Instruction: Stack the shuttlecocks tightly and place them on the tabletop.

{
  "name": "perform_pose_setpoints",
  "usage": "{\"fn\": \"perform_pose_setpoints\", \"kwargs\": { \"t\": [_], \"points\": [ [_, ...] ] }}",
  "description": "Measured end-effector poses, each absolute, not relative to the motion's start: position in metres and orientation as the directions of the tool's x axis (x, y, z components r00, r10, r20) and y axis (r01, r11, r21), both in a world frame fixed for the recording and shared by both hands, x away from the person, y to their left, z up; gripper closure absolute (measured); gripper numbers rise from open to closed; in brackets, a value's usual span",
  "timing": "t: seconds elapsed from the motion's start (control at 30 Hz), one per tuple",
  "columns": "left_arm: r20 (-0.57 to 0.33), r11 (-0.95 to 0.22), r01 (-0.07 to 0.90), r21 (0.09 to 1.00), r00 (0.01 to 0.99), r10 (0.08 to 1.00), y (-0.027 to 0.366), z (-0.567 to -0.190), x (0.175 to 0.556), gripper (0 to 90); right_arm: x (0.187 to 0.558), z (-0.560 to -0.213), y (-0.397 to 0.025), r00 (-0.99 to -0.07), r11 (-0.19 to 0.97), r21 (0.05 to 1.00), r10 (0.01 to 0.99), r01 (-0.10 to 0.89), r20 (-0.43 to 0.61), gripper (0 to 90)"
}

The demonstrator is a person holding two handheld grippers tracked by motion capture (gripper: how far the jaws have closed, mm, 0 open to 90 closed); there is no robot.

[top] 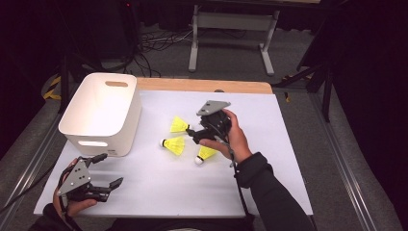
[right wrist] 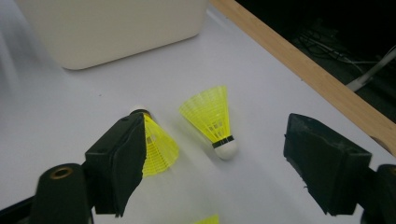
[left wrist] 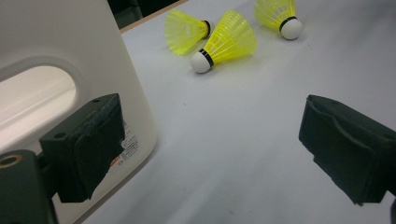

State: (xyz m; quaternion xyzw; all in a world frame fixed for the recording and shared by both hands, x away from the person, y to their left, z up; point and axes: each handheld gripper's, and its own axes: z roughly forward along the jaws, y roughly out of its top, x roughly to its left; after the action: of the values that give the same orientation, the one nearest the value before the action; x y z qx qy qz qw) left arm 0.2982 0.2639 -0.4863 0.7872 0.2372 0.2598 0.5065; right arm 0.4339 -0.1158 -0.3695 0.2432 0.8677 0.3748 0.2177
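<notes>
Three yellow shuttlecocks with white cork tips lie on the white table: one (top: 179, 125), a second (top: 174, 144) and a third (top: 206, 154). My right gripper (top: 193, 134) hovers just right of them, open. In the right gripper view one shuttlecock (right wrist: 212, 116) lies between the open jaws of the right gripper (right wrist: 219, 163), its cork toward the camera, untouched. Another shuttlecock (right wrist: 159, 147) sits partly behind the left jaw. My left gripper (top: 108, 171) rests open near the front left, beside the bin. The left gripper (left wrist: 215, 144) holds nothing; the shuttlecocks (left wrist: 226, 42) lie far ahead.
A white plastic bin (top: 101, 113) with handle slots stands at the table's left, close to my left gripper's left jaw; its wall (left wrist: 56, 60) fills that side. A wooden strip (top: 207, 85) runs along the table's far edge. A cable trails from the right hand.
</notes>
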Motion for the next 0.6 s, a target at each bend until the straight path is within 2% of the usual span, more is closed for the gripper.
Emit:
{"fn": "perform_pose_setpoints", "kwargs": {
  "t": [0.13, 0.23, 0.6],
  "points": [
    [0.168, -0.373, 0.108, 0.922, 0.754, 0.635, 0.264, -0.486, 0.298, 7.7, 0.457, -0.373, -0.092, -0.798, 0.628, 0.711, 0.582, 0.316, -0.160, 22.6],
    [0.162, -0.365, 0.108, 0.925, 0.755, 0.636, 0.265, -0.486, 0.298, 7.7, 0.472, -0.379, -0.074, -0.793, 0.664, 0.665, 0.584, 0.342, -0.175, 22.7],
    [0.162, -0.368, 0.101, 0.925, 0.769, 0.618, 0.263, -0.486, 0.298, 7.8, 0.520, -0.405, -0.031, -0.757, 0.678, 0.562, 0.640, 0.474, -0.134, 26.5]
  ]
}}
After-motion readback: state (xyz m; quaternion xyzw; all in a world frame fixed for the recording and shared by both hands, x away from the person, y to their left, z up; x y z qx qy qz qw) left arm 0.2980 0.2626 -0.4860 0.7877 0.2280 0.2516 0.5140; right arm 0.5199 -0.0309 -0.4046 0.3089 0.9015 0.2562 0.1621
